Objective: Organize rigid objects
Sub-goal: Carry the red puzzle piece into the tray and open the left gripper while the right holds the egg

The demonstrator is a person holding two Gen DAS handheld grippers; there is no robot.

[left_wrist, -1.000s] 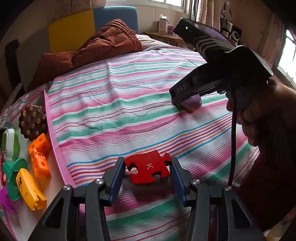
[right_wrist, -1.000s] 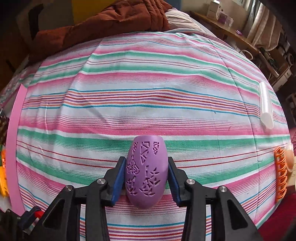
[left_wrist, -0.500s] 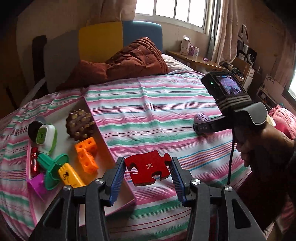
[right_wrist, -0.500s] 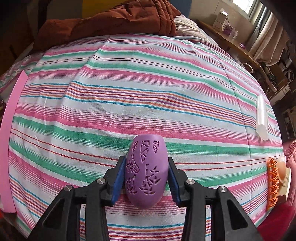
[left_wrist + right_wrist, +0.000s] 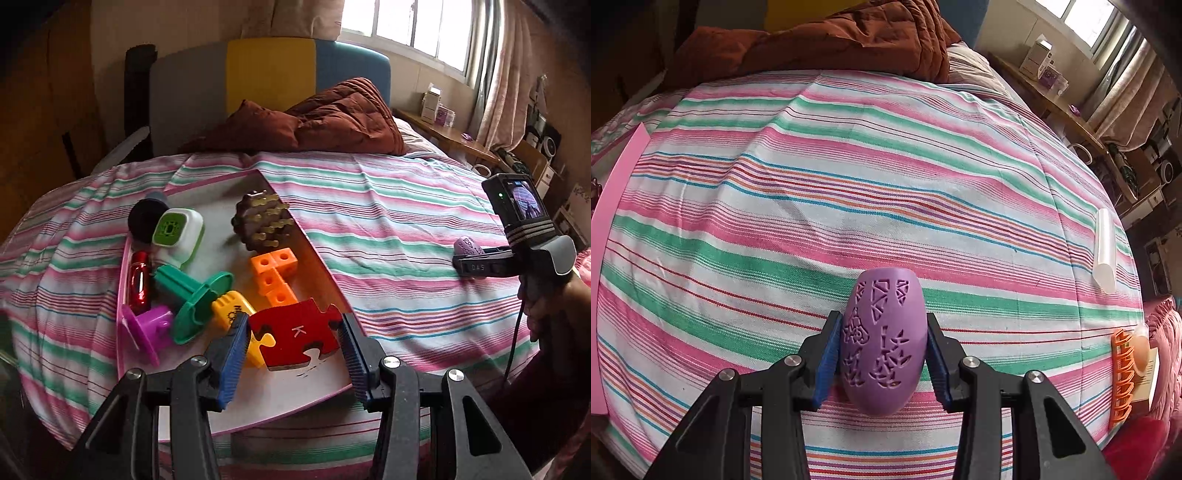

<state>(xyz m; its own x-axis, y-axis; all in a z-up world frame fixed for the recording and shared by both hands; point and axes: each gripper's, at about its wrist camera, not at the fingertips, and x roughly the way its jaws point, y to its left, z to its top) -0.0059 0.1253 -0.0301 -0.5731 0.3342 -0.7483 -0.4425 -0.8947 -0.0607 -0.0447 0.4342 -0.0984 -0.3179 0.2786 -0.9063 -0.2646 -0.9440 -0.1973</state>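
My left gripper is shut on a red puzzle piece marked K and holds it over the near end of a pink-rimmed white tray. The tray holds several toys: orange blocks, a brown studded disc, a green funnel shape, a yellow piece. My right gripper is shut on a purple patterned egg-shaped shell just above the striped bedsheet; it also shows in the left wrist view.
The tray's pink edge lies far left in the right wrist view. A clear tube and an orange comb-like piece lie at the bed's right edge. A brown quilt sits at the headboard.
My left gripper has risen and swung left with the red puzzle piece, from over the sheet to over the tray. The right gripper has stayed shut on the purple shell, drifting slightly.
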